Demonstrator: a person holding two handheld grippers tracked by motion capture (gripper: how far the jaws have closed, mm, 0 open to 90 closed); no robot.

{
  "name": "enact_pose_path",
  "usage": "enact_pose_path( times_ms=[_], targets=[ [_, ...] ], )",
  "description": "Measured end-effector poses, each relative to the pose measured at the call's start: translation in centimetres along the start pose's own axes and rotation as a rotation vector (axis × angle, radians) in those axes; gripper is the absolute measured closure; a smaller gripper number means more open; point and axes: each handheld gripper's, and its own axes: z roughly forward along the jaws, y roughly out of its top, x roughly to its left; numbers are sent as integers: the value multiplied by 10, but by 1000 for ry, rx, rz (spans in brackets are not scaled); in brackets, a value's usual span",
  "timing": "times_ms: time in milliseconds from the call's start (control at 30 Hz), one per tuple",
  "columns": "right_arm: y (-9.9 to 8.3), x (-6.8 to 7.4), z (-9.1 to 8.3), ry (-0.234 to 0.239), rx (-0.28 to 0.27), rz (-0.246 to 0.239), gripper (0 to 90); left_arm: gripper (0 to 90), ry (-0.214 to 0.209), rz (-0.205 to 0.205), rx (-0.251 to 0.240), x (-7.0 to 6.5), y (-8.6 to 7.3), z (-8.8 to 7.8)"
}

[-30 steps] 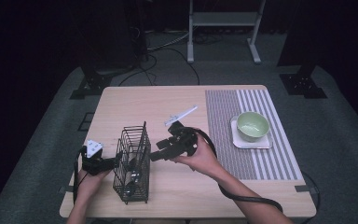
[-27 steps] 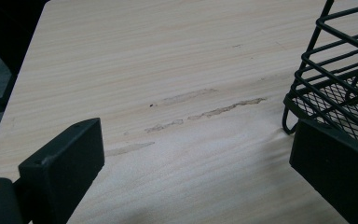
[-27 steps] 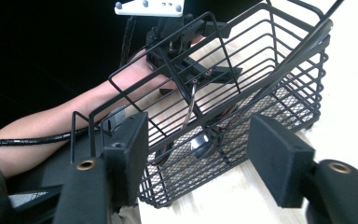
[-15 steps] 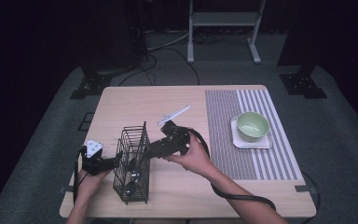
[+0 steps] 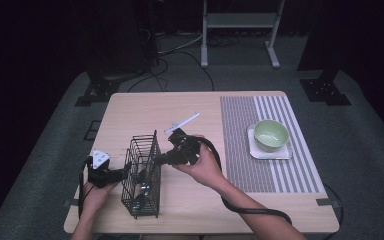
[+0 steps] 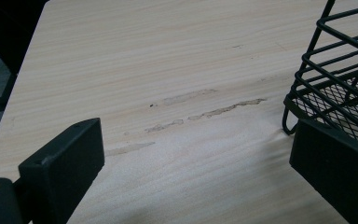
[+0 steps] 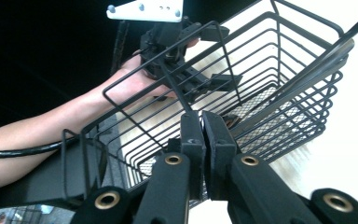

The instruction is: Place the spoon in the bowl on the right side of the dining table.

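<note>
A black wire basket [image 5: 142, 175] stands on the wooden table [image 5: 190, 210], left of centre. My right gripper [image 5: 156, 161] reaches its top right rim. In the right gripper view its jaws [image 7: 203, 121] have just been closing and now meet over the basket's wires [image 7: 279, 84]. I cannot tell whether a wire is pinched. My left gripper [image 5: 125, 171] lies low at the basket's left side. Its jaws [image 6: 196, 172] stand wide open over bare wood, the right one beside the basket's corner [image 6: 335, 93]. A white utensil [image 5: 182, 121] lies behind the right gripper.
A green bowl [image 5: 271, 135] sits on a white square plate [image 5: 285, 152] on the striped mat [image 5: 240, 145] at the right. Small metal pieces lie in the basket's bottom [image 5: 141, 192]. A cable [image 5: 252, 210] trails from the right gripper across the front.
The right gripper has moved left from beside the white utensil to the basket's rim, and its jaws have closed. The left hand has kept still.
</note>
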Motion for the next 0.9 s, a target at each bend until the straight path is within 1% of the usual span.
enact_pose_path(
  times_ms=[67, 133, 200, 333, 367, 633, 767, 900],
  targets=[
    [0, 2, -2, 7, -9, 2, 886, 22, 2, -1, -1, 0, 0, 0],
    [1, 3, -3, 3, -9, -3, 886, 22, 2, 0, -2, 0, 0, 0],
    [2, 7, -4, 12, -9, -6, 887, 21, 1, 0, -3, 0, 0, 0],
    [3, 12, -8, 8, -19, -16, 887, 22, 2, -5, -2, 0, 0, 0],
    [4, 15, -12, -1, -27, -24, 887, 22, 1, -3, -1, 0, 0, 0],
    [13, 23, -27, -27, -39, -46, 887, 22, 1, -1, -2, 0, 0, 0],
    [16, 25, -33, -40, -46, -45, 887, 22, 1, -2, -4, 0, 0, 0],
    [22, 28, -43, -53, -53, -48, 887, 22, 1, 1, -6, -1, 0, 1]
  ],
)
